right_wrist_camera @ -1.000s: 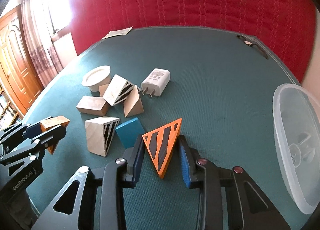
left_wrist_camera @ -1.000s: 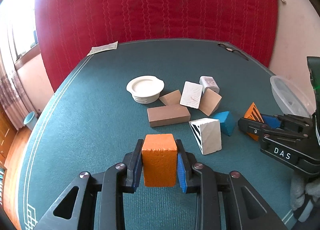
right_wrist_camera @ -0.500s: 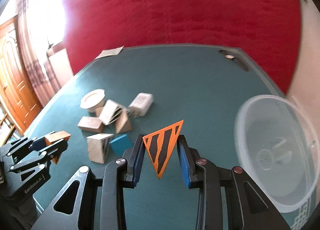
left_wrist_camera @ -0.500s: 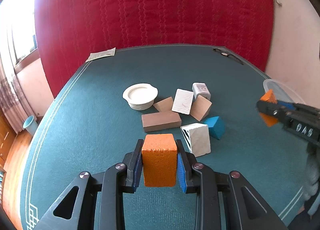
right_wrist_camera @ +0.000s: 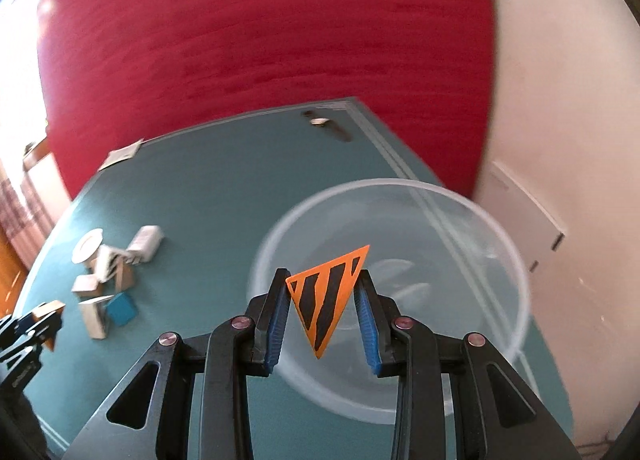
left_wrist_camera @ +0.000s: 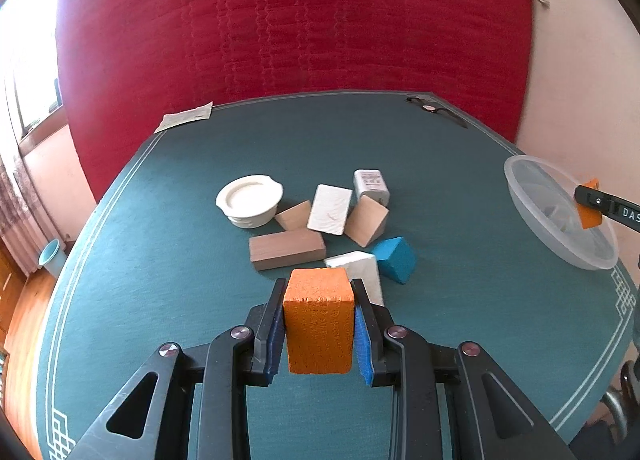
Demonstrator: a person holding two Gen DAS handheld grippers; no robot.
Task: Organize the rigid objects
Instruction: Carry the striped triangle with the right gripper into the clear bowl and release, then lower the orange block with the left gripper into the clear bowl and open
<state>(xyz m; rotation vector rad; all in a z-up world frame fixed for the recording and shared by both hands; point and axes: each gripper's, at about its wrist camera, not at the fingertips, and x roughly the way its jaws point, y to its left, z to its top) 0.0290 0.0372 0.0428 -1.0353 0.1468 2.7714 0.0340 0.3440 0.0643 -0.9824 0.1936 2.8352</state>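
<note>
My left gripper (left_wrist_camera: pixel 319 326) is shut on an orange block (left_wrist_camera: pixel 318 324) and holds it above the green table, in front of the pile. My right gripper (right_wrist_camera: pixel 322 308) is shut on an orange black-striped triangle (right_wrist_camera: pixel 326 298) and holds it over the clear plastic bowl (right_wrist_camera: pixel 496 236). The bowl also shows in the left wrist view (left_wrist_camera: pixel 520 196) at the table's right edge, with the right gripper (left_wrist_camera: pixel 588 204) above it. The pile holds a brown block (left_wrist_camera: pixel 286 249), a blue block (left_wrist_camera: pixel 394 259), a white block (left_wrist_camera: pixel 360 266), wooden wedges (left_wrist_camera: pixel 366 220) and a white charger (left_wrist_camera: pixel 371 184).
A white ceramic dish (left_wrist_camera: pixel 250 200) stands left of the pile. A paper slip (left_wrist_camera: pixel 186 121) and a dark strap (left_wrist_camera: pixel 436 112) lie at the table's far edge. A red padded wall rises behind the table. The table edge runs just right of the bowl.
My right gripper has carried the striped triangle up and to the right, from beside the pile to over the clear bowl. My left gripper has risen and drawn back a little with the orange block.
</note>
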